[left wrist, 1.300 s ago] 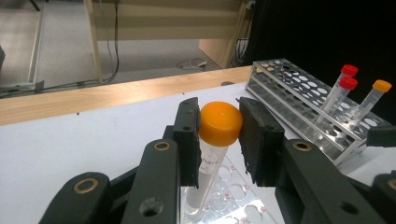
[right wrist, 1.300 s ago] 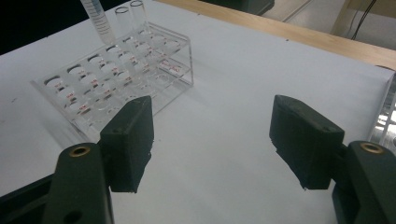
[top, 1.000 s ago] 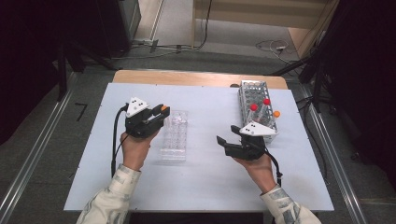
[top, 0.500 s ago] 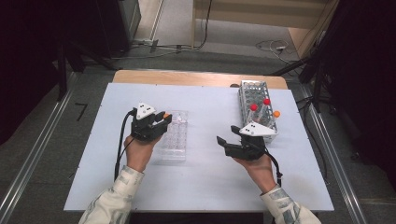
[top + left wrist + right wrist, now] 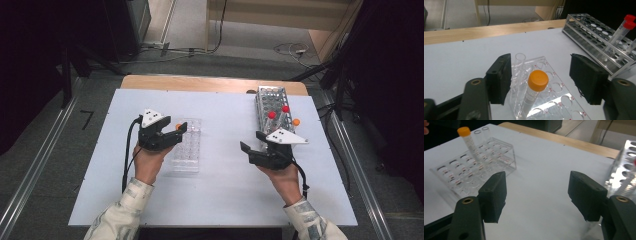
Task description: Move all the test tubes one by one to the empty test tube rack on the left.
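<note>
High view: my left tongs hover over the clear plastic rack at about 9 o'clock on the white bench, jaws apart. An orange-capped tube stands tilted in that rack, between the jaws but untouched. My right tongs sit at 3 o'clock, jaws apart and empty, just beside the metal rack holding red-capped tubes at 1 o'clock
</note>
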The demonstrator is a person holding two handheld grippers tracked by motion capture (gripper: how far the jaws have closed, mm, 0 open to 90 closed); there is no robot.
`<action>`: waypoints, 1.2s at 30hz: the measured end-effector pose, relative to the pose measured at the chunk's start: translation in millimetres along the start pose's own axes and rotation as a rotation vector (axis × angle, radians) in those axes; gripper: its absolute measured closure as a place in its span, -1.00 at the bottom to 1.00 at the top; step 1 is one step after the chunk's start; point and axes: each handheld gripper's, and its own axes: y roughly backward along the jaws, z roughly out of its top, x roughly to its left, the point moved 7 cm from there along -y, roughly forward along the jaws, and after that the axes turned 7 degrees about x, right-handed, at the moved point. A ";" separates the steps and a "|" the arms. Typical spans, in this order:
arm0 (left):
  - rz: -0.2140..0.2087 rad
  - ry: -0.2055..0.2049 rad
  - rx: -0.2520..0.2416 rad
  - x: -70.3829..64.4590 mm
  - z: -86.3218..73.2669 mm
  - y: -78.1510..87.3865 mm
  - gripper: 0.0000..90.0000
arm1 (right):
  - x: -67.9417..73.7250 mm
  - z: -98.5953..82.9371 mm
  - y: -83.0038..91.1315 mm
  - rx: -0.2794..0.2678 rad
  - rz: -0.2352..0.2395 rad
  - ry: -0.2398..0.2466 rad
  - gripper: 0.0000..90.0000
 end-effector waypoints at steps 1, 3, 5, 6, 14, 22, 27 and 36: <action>0.001 0.000 -0.003 -0.2 0.4 0.3 -0.28 | -6.9 0.9 4.4 -0.010 -0.017 -0.010 -0.34; 0.003 0.002 -0.011 -0.5 1.2 1.2 -0.31 | -19.5 1.4 11.9 -0.022 -0.061 -0.015 -0.34; 0.002 0.001 -0.013 -0.6 1.4 1.5 -0.31 | -31.5 1.1 18.3 -0.029 -0.097 -0.024 -0.34; 0.004 -0.001 -0.012 -0.4 1.3 1.4 -0.31 | -38.5 1.0 21.9 -0.036 -0.116 -0.030 -0.34; 0.008 -0.007 -0.007 -1.6 0.7 0.5 -0.31 | -83.0 -6.2 42.9 -0.053 -0.218 -0.104 -0.34; 0.007 -0.009 -0.015 -2.1 1.5 1.3 -0.35 | -105.0 -18.1 38.4 -0.031 -0.271 -0.139 -0.31; 0.020 -0.004 -0.017 -1.2 2.0 0.9 -0.46 | -119.9 -27.0 29.6 -0.024 -0.302 -0.158 -0.22; 0.023 -0.004 -0.012 -2.6 1.1 -1.3 -0.54 | -133.6 -34.2 11.6 -0.005 -0.297 -0.184 0.20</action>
